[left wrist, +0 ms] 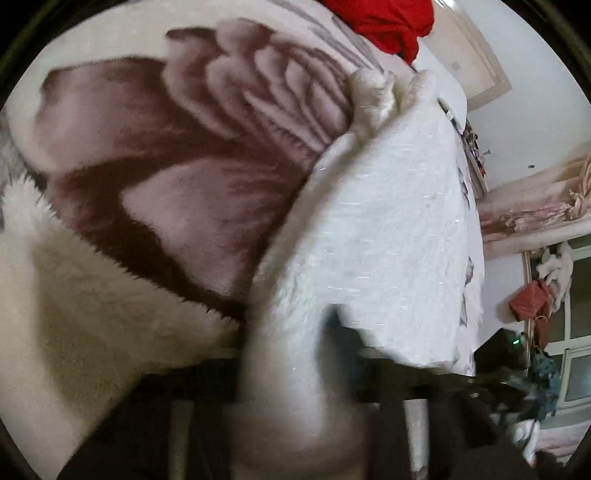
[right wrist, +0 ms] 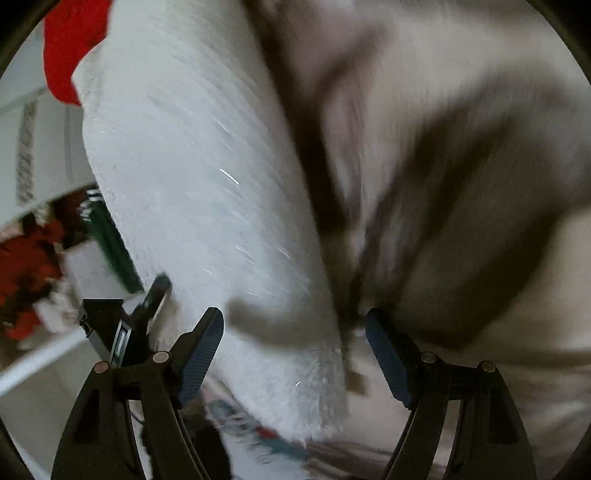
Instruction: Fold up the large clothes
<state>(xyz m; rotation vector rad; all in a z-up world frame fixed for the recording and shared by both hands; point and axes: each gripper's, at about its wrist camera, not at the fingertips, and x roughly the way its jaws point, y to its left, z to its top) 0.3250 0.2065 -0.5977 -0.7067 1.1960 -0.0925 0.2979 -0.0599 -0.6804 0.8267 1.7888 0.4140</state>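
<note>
Right gripper (right wrist: 294, 354) tilted, jaws spread wide, one blue ribbed pad (right wrist: 201, 356) on each side of the hanging white fuzzy garment (right wrist: 207, 192), apparently not pinching it. Left gripper (left wrist: 295, 387) buried under a fold of that garment (left wrist: 376, 236); grip impossible to tell. Beneath, one plush cream blanket with brown flower print (left wrist: 177, 155). One red cloth (left wrist: 384, 22) behind.

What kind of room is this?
Probably a home bedroom: a plush cream blanket with a brown flower print fills the view, peach gathered curtains hang beside a window, and clothes hang nearby.
</note>
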